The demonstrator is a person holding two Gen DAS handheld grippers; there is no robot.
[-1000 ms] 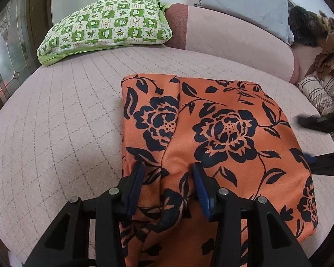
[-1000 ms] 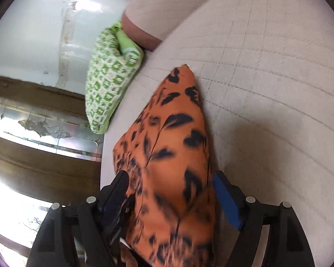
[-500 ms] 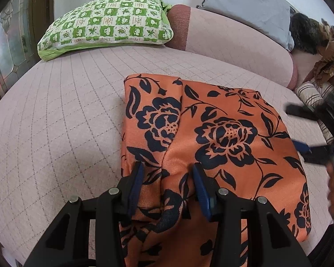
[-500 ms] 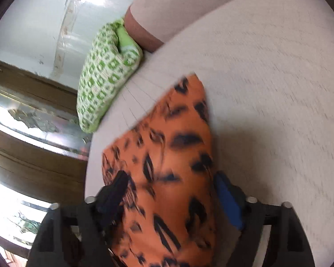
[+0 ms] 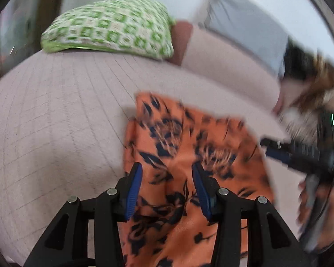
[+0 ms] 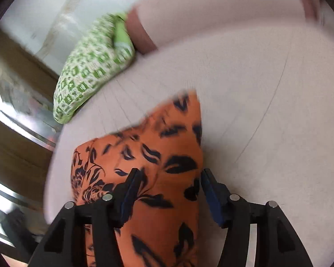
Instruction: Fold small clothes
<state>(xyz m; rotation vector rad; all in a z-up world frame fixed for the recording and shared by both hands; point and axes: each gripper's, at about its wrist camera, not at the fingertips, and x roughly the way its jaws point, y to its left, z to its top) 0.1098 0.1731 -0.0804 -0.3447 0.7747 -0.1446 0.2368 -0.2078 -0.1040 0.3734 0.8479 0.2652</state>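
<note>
An orange garment with a dark floral print (image 5: 189, 155) lies folded on the pink quilted bed (image 5: 55, 122). My left gripper (image 5: 167, 171) is open, its blue-padded fingers standing astride the garment's near edge. My right gripper (image 6: 169, 175) is also open, its fingers on either side of the garment (image 6: 158, 155) at its right edge. The right gripper shows in the left wrist view (image 5: 278, 151) beside the garment's right side. Both views are motion-blurred.
A green and white checked pillow (image 5: 109, 26) lies at the back of the bed; it also shows in the right wrist view (image 6: 93, 66). A grey pillow (image 5: 245, 22) and a brown furry thing (image 5: 311, 84) sit at the back right. A wooden glazed door (image 6: 15, 133) stands left.
Both cameras have pulled back and tilted, so the garment looks smaller and farther in the left wrist view. The right gripper has swung nearer to the garment's right edge. Both grippers stay open.
</note>
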